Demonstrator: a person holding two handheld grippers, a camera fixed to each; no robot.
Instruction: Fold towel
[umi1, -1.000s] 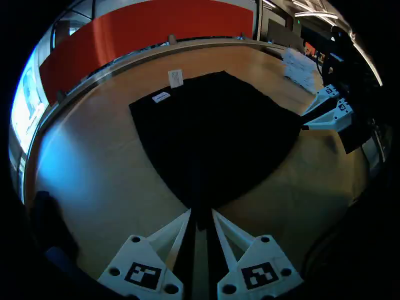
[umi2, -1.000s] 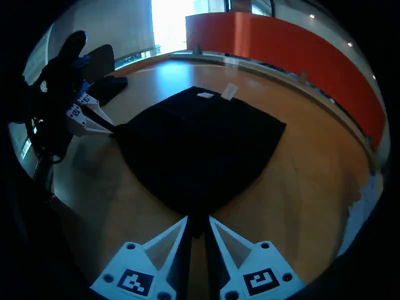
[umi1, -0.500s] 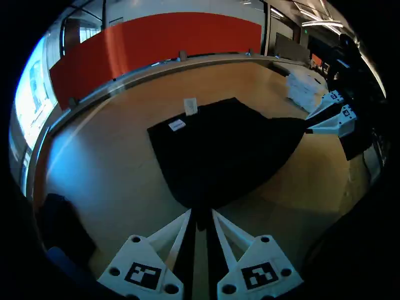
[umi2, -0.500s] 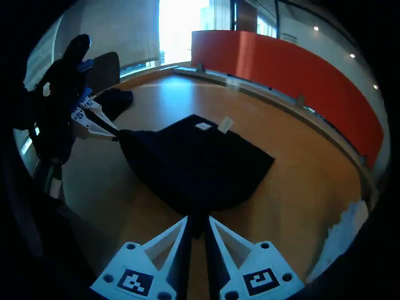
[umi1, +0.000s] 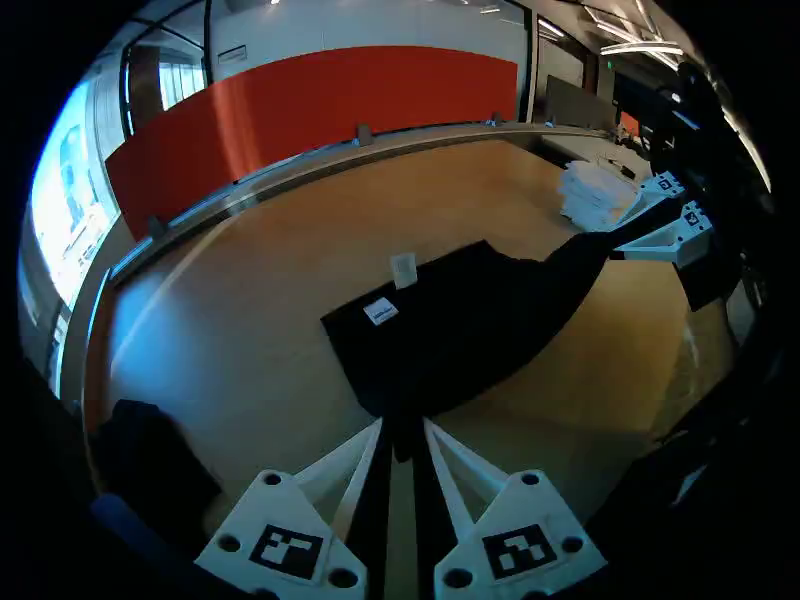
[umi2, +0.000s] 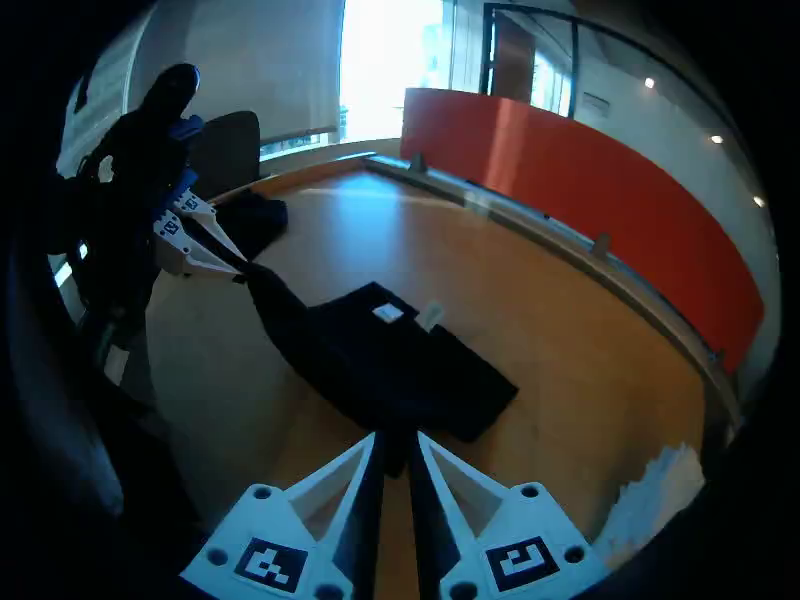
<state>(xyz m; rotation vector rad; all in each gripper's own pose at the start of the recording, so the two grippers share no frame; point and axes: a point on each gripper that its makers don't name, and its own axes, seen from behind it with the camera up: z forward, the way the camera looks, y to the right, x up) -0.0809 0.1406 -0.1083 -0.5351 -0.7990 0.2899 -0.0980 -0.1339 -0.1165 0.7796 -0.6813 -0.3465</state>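
1. Black towel (umi1: 460, 320) hangs stretched between both grippers; its far part, with white tags, lies on the wood table (umi1: 250, 300) ahead and below.
2. Left gripper (umi1: 403, 440): fingers clamped on one near corner.
3. Right gripper (umi2: 395, 445): clamped on the other near corner.
4. White folded stack (umi1: 595, 195) sits ahead-right of left gripper.

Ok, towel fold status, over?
Left tool, right tool each shut on a black cloth towel corner. Near edge raised, far end on wooden table. White folded stack well apart.
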